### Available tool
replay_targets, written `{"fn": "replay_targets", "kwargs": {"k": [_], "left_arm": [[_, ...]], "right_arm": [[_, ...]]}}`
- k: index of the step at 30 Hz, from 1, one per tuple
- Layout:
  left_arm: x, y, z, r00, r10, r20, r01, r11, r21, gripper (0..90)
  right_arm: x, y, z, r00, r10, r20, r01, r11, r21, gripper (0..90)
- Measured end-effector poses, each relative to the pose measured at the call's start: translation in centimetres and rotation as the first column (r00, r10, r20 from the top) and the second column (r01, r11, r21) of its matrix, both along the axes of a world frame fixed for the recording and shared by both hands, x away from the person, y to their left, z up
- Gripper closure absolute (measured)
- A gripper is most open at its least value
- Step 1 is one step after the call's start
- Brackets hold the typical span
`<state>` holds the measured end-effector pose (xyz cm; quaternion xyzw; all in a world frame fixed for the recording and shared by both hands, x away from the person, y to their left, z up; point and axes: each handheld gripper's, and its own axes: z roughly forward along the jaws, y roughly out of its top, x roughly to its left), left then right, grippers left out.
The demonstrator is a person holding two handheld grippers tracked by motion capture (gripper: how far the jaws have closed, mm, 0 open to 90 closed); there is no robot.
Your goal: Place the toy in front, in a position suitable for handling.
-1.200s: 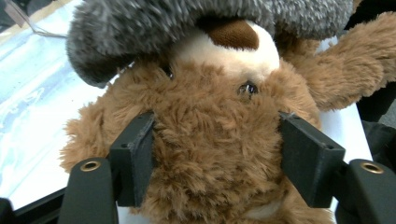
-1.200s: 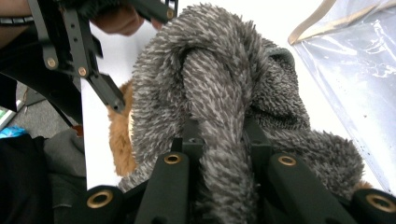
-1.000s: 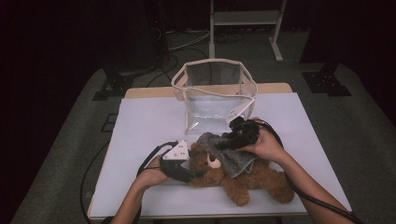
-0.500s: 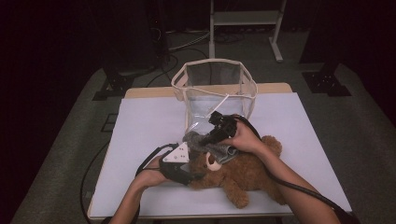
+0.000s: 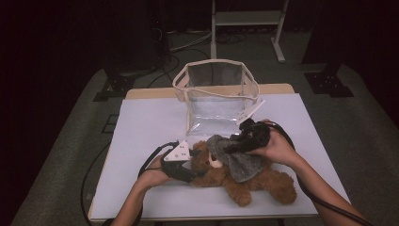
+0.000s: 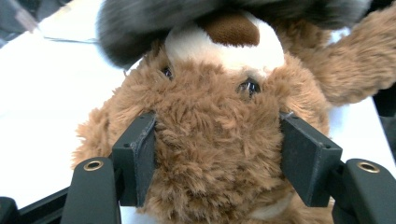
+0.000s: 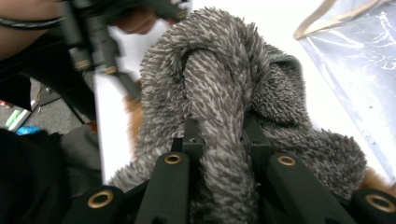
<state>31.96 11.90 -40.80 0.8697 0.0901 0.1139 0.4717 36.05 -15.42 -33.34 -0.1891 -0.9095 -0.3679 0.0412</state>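
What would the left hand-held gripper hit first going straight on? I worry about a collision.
Its jaws already clamp the teddy bear's head, so the left hand-held gripper would probably just push deeper into it.

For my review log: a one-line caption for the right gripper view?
Right gripper pinching a fold of grey fuzzy cloth beside the clear bag.

a dark lab or studio: black curtains, floor cables [image 5: 188, 40], a metal stand [image 5: 247, 19].
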Motion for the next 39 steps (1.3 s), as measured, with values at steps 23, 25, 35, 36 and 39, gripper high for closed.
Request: {"fn": "replay_targets", "kwargs": {"k": [23,25,35,36,39], "left_arm": [[0.5,0.6,0.3,0.9987,0.051,0.009,-0.051,0.9987,0.002,36.5],[0.6,0.7,0.3,0.9985,0.054,0.011,-0.054,0.9985,0.0,36.5],[0.8,0.7,0.3,0.9976,0.069,0.008,-0.069,0.9976,-0.001,35.9],[0.8,0.7,0.3,0.9976,0.069,0.009,-0.069,0.9976,0.0,35.8],[0.8,0.8,0.3,0.9977,0.067,0.01,-0.067,0.9977,0.002,35.7]], "right_arm": [[-2.0,1.8,-0.7,0.9925,0.021,0.12,-0.014,0.9982,-0.059,75.3],[-2.1,1.6,-0.9,0.9923,0.02,0.122,-0.011,0.9971,-0.075,75.3],[-2.6,0.7,-0.2,0.9938,0.021,0.109,-0.017,0.9991,-0.039,75.3],[-2.6,1.0,-0.2,0.9931,0.033,0.112,-0.029,0.999,-0.035,75.3],[-2.8,1.9,-1.0,0.9937,0.051,0.1,-0.044,0.9966,-0.069,75.3]]}}
